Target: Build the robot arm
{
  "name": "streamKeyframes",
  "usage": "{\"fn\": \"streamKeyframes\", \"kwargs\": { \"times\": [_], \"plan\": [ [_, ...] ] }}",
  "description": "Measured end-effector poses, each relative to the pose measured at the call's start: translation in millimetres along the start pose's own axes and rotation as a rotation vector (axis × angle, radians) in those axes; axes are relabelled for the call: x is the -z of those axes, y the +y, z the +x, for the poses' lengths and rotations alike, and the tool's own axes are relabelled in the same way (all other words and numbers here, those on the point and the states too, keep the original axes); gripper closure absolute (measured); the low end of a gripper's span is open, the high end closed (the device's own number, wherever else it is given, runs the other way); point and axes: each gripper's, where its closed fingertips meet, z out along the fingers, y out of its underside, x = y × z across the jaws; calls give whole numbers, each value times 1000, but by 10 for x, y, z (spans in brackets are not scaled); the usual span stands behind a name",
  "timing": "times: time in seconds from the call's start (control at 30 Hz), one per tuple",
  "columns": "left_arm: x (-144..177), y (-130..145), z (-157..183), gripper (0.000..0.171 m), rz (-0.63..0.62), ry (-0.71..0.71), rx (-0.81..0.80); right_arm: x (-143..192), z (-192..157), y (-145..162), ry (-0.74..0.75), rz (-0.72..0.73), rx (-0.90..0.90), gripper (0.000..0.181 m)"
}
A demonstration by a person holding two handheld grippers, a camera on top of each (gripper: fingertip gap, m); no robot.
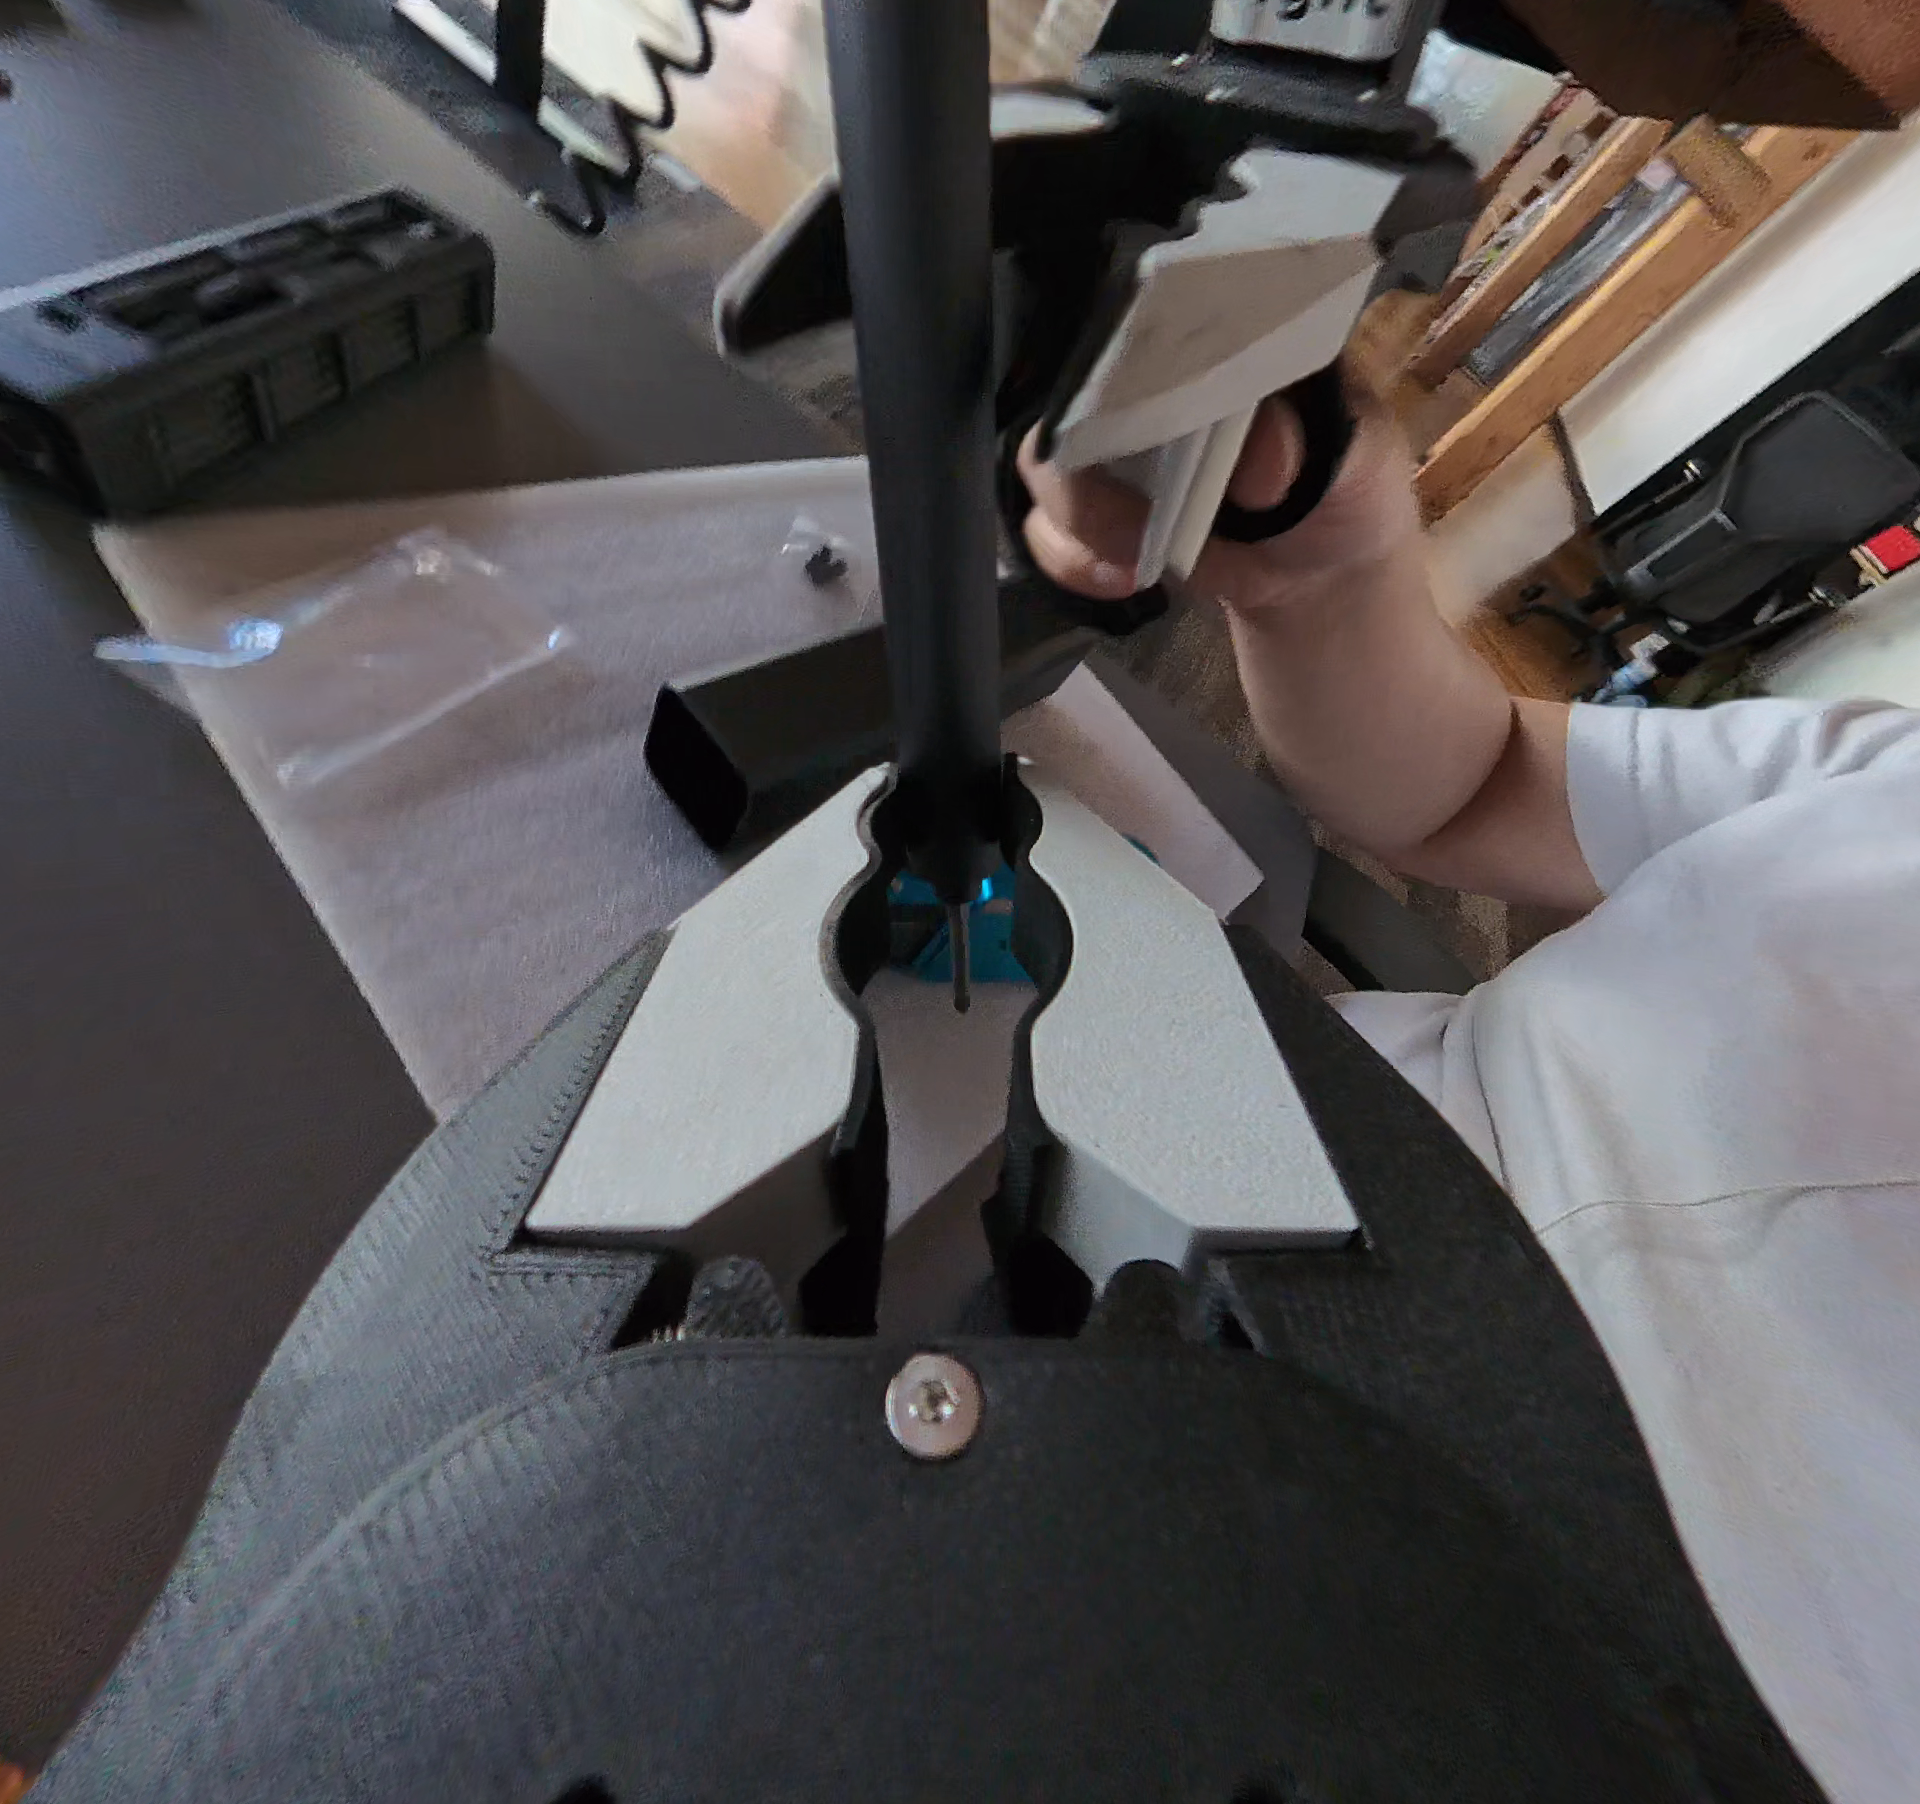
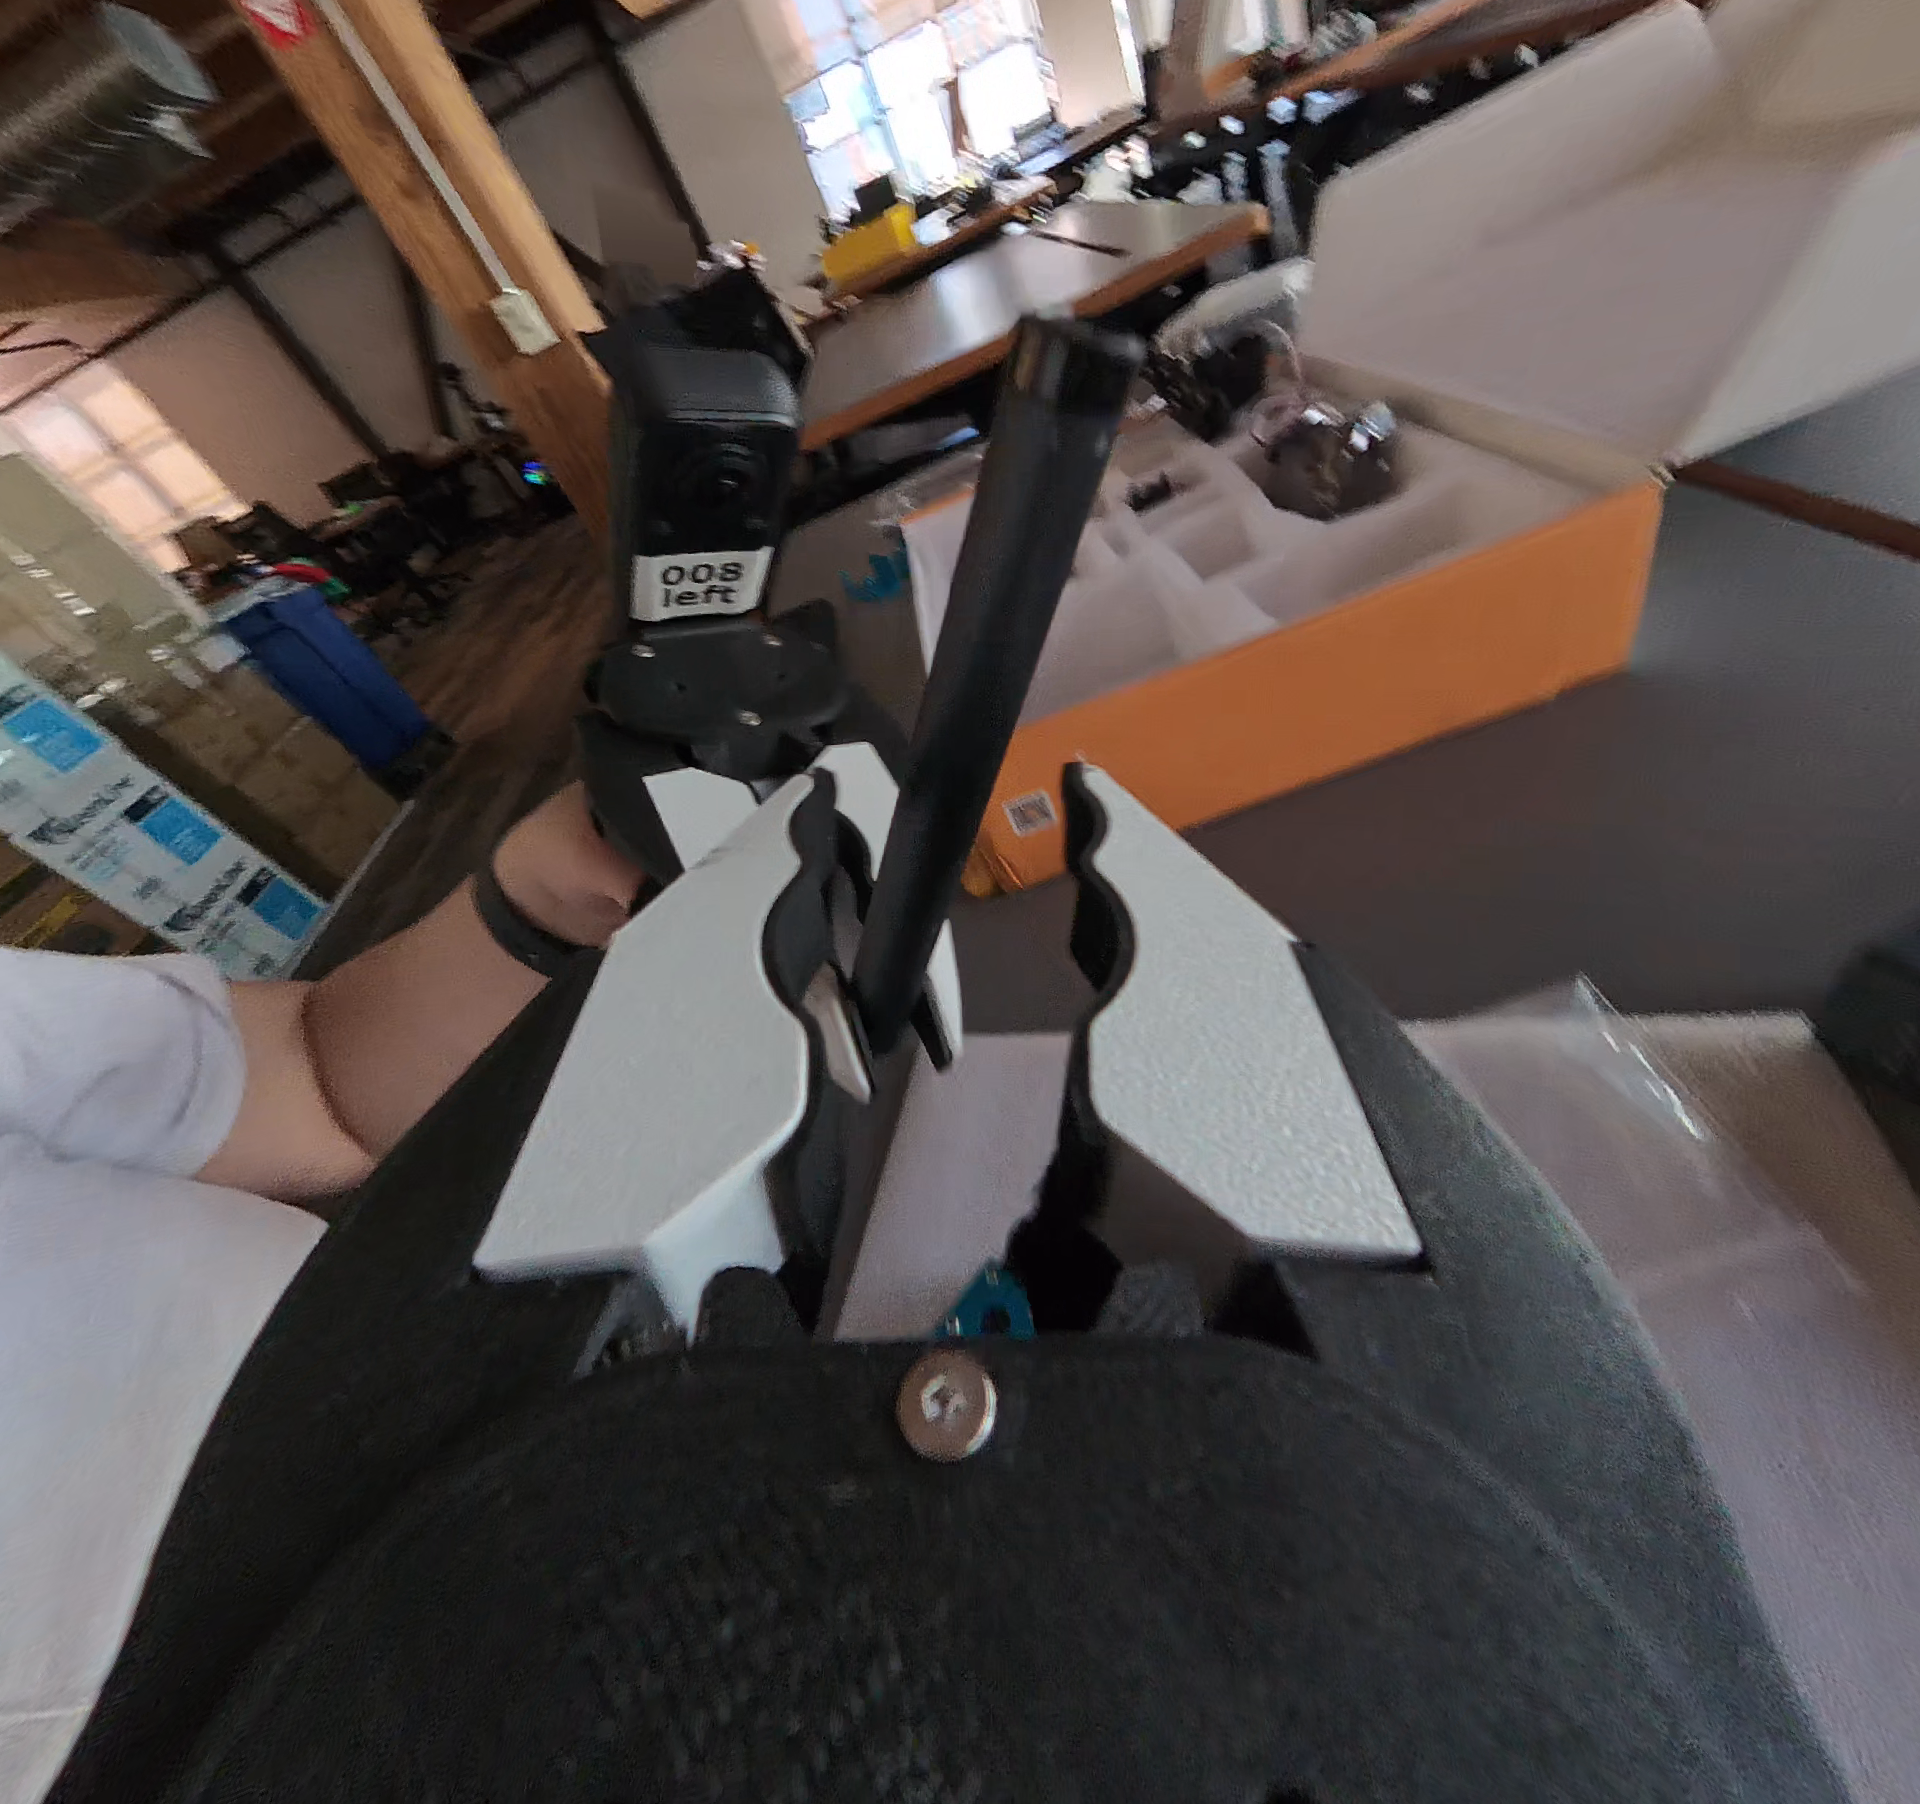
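Observation:
My left gripper [image 1: 951, 809] is shut on a black screwdriver [image 1: 914, 352] near the lower end of its handle. The thin bit points down at a blue part [image 1: 935, 933] between my fingers. In the right wrist view the screwdriver [image 2: 997, 632] stands tilted, and the left gripper [image 2: 888, 1016] holds its lower end. My right gripper [image 2: 951, 798] is open and empty, with one finger on each side of the screwdriver and not touching it. Its white fingers [image 1: 1236, 320] show in the left wrist view, beside the handle, held by a hand.
A black rectangular tube [image 1: 769, 726] lies on a white foam sheet [image 1: 499, 840], with a clear plastic bag [image 1: 364, 653] to the left. A black bit case [image 1: 239, 341] sits on the dark table. An open orange box [image 2: 1299, 674] with white foam stands behind. About 7 cm separates my left fingertips from my right. The black bit case [image 1: 239, 341] is about equally far from each gripper, around 25 cm.

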Motion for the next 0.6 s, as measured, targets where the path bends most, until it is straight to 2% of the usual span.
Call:
{"fn": "streamKeyframes", "kwargs": {
  "times": [0.03, 0.17, 0.23, 0.37, 0.47, 0.6],
  "plan": [
    [20, 91, -44, 155, -22, -26, 41, 89, 43, 45, 43, -12, -15, 132],
    [90, 376, -104, 155, -76, -74, 215, 562, -17, 330, 266, -28, -3, 133],
    [73, 508, -130, 155, -82, -72, 317, 653, -118, 562, 360, -64, 39, 132],
    [11, 752, -187, 155, -78, -29, 500, 633, -129, 1158, 484, -322, 102, 130],
    [70, 752, -227, 155, 8, 0, 600, 548, -110, 1310, 492, -370, 98, 131],
    [200, 769, -375, 155, 64, -120, 571, 453, -27, 1436, 522, -450, 152, 132]
  ]
}}
